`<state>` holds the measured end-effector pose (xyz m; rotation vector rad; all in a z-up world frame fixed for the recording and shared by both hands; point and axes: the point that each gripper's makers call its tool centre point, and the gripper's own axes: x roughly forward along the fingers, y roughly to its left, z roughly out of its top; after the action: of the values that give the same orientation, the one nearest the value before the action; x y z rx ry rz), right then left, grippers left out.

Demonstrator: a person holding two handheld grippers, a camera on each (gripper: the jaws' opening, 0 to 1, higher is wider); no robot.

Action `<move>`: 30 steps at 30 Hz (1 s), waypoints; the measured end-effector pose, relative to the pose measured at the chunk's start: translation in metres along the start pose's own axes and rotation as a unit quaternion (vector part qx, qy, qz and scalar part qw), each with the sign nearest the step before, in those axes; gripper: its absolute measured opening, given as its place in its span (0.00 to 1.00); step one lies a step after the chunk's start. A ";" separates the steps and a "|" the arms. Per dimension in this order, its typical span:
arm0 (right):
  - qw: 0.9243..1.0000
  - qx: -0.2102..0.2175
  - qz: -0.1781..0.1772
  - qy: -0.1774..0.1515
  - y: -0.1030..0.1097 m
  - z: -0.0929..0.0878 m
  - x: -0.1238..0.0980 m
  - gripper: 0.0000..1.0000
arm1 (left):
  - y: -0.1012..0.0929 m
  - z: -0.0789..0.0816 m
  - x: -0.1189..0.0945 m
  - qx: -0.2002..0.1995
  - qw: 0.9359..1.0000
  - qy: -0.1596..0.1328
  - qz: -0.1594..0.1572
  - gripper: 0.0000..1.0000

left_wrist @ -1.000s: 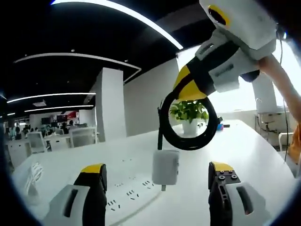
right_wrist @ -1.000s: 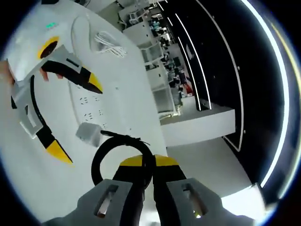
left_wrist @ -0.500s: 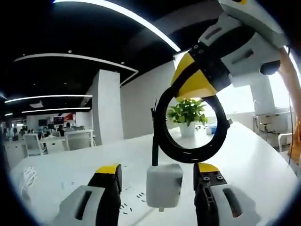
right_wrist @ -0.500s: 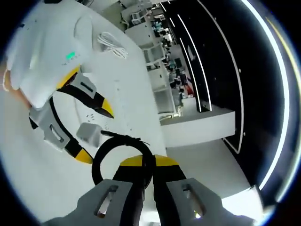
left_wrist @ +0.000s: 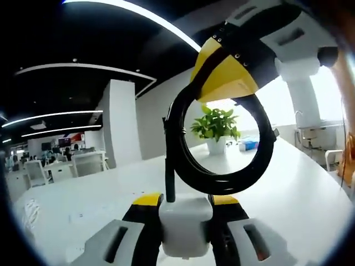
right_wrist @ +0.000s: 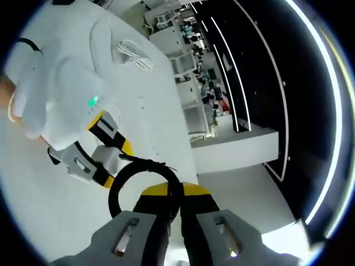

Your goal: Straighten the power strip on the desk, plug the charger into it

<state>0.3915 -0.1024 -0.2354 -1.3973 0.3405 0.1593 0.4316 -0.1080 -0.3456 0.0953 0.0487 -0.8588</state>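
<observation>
Left gripper (left_wrist: 184,206) narrow, yellow-tipped jaws pressed on either side of white charger (left_wrist: 185,224), seen at 6 o'clock of left gripper view; charger block held off white worktop (left_wrist: 299,183); black cable coil (left_wrist: 219,145) rising from charger toward 12 o'clock, pinched at top by right gripper (left_wrist: 224,77) entering from 1 o'clock. Potted plant (left_wrist: 215,128) visible through coil, far along worktop. In right gripper view, right gripper (right_wrist: 169,191) closed tight on black coil (right_wrist: 141,185) at 6 o'clock; left gripper (right_wrist: 108,160) at 9 o'clock, jaws around charger (right_wrist: 109,155); power strip (right_wrist: 141,105) lying flat on worktop (right_wrist: 44,199) toward 11 o'clock, sockets faint; loose white cable bundle (right_wrist: 135,54) further out at 11 o'clock, apart from strip.
</observation>
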 end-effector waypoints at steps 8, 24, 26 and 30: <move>1.000 -0.010 -0.011 -0.009 0.002 0.009 -0.007 0.03 | -0.005 -0.002 -0.006 -0.043 0.999 0.010 0.003 0.31; 0.980 0.105 0.019 -0.171 -0.019 0.018 -0.026 0.13 | -0.002 0.004 -0.022 -0.096 0.995 -0.019 -0.018 0.30; 0.963 0.160 0.026 -0.217 -0.029 0.019 -0.038 0.13 | 0.000 0.004 -0.023 -0.109 0.994 -0.022 -0.022 0.30; 0.939 0.231 0.006 -0.254 -0.057 -0.013 -0.048 0.13 | 0.006 0.004 -0.024 -0.149 0.988 -0.027 -0.025 0.29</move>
<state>0.3618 -0.1207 -0.1685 -0.8466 -0.0475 0.4136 0.4203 -0.0860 -0.3397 -0.2112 0.1288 -0.8942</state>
